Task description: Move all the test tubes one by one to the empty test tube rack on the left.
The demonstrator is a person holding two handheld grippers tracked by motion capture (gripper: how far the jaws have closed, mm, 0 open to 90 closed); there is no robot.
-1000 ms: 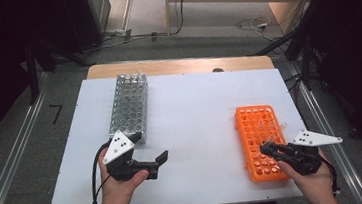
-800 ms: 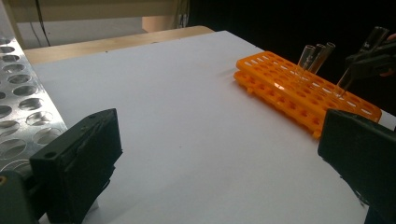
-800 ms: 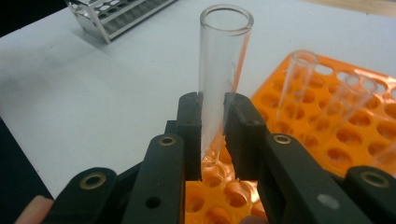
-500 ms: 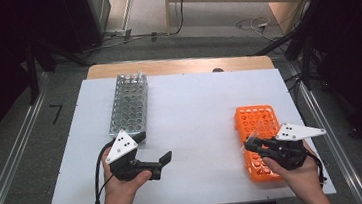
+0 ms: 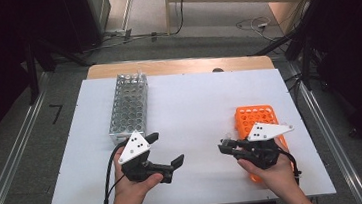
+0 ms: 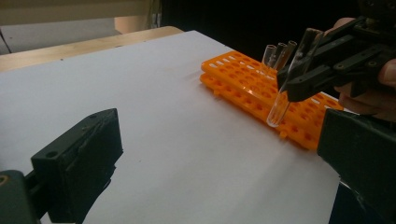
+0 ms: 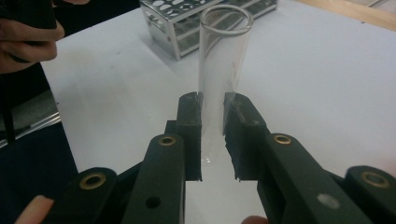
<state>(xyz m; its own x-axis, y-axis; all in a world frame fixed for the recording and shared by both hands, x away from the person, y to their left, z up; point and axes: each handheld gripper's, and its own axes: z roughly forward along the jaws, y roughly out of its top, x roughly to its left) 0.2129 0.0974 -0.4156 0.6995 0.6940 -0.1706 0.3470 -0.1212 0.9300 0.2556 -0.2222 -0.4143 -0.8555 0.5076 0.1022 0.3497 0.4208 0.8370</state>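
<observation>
We are seeing the metal rack [image 5: 128, 107] sitting on the table's [image 5: 194, 105] far left and the plastic rack [image 5: 256, 120] lying on its near right, well apart. Our left gripper [image 5: 166, 151] is hovering just before the metal rack, while our right gripper [image 5: 226, 147] is holding a test tube [image 7: 223, 70] left of the plastic rack, above the table.

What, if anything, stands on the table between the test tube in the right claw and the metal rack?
Nothing visible: the right claw holds the test tube, and bare white table lies between it and the metal rack.
</observation>
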